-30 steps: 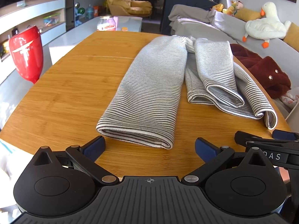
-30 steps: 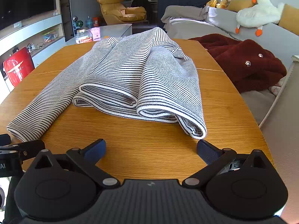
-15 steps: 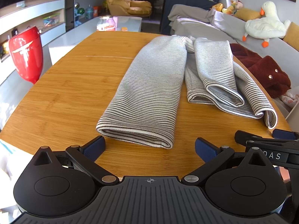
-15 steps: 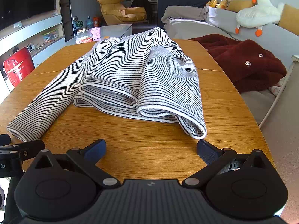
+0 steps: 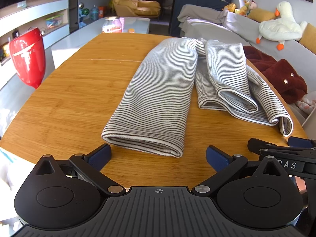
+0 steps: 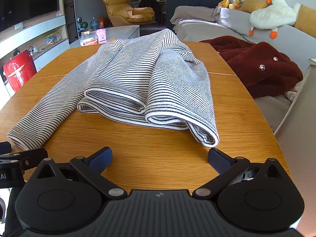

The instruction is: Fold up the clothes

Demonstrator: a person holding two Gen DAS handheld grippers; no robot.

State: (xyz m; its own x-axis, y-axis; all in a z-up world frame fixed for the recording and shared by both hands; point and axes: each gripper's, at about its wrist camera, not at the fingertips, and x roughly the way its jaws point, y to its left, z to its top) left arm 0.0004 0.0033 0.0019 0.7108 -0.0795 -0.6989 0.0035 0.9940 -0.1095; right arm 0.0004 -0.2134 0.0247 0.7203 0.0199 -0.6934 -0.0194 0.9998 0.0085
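A black-and-white striped garment [image 5: 164,98] lies on a round wooden table [image 5: 75,102]; it also shows in the right wrist view [image 6: 142,86]. One long part stretches toward the near edge on the left, and a bunched, folded-over part [image 5: 237,90] lies to the right. My left gripper [image 5: 158,156] is open and empty just short of the long part's hem. My right gripper [image 6: 160,158] is open and empty just short of the bunched part's near corner [image 6: 207,136]. Each gripper shows at the edge of the other's view.
A red vase-like object [image 5: 27,57] stands off the table's left side. A dark red plush garment [image 6: 256,65] lies on a grey sofa [image 6: 296,45] to the right, with a white goose toy [image 6: 270,15] above. A low white table with jars [image 5: 114,25] stands beyond.
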